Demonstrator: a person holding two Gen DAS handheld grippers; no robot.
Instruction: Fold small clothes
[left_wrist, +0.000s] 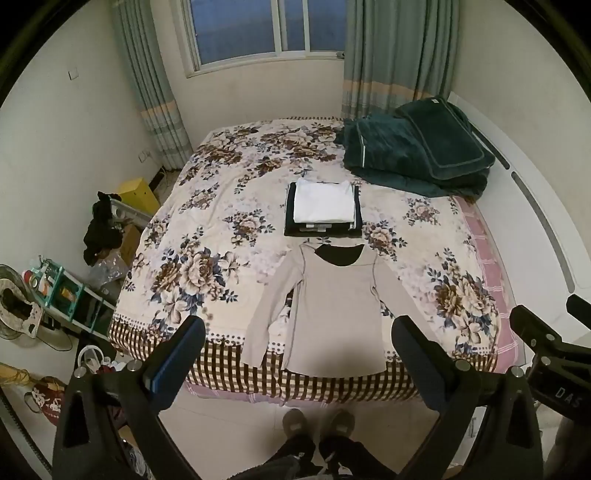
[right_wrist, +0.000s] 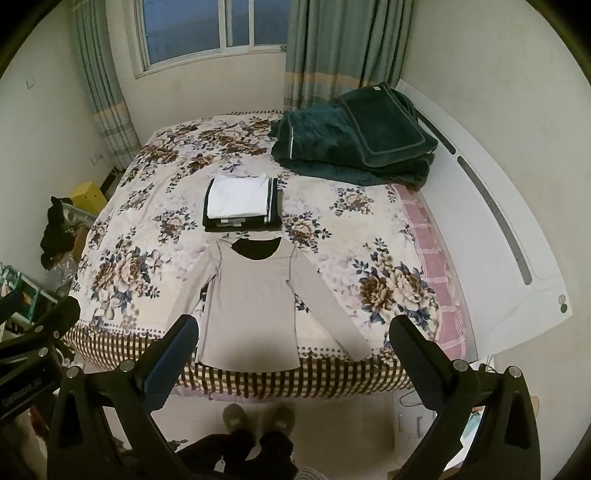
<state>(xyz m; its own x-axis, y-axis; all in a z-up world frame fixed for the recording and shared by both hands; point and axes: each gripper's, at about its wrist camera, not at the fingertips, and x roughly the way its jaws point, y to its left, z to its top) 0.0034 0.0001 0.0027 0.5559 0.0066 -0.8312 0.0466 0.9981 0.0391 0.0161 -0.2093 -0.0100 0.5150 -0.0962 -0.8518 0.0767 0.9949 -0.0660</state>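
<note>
**Left wrist view: one shirt is waiting to be folded**

Left wrist view shows a beige long-sleeved shirt (left_wrist: 332, 310) lying flat on the bed (left_wrist: 207, 206). Its neck points to the window and its bottom edge hangs a little over the near edge of the bed. Both sleeves are spread out to the sides. It looks laid out this way so it is easy to fold.

Just behind the shirt sits a neat pile of folded clothes (left_wrist: 322, 210), with a white one on top. That is likely where done clothes go. A dark green blanket (left_wrist: 417, 155) is bunched up far back on the right, out of the way.

The left gripper (left_wrist: 297, 332) is held up in the air above the near edge of the bed. Its jaws are wide apart and hold nothing. The right gripper (right_wrist: 293, 330) is up in the air too, jaws wide apart and empty. Neither one touches the shirt.

The fold has not started yet. A sleeve looks like a good first thing to grab.
</note>
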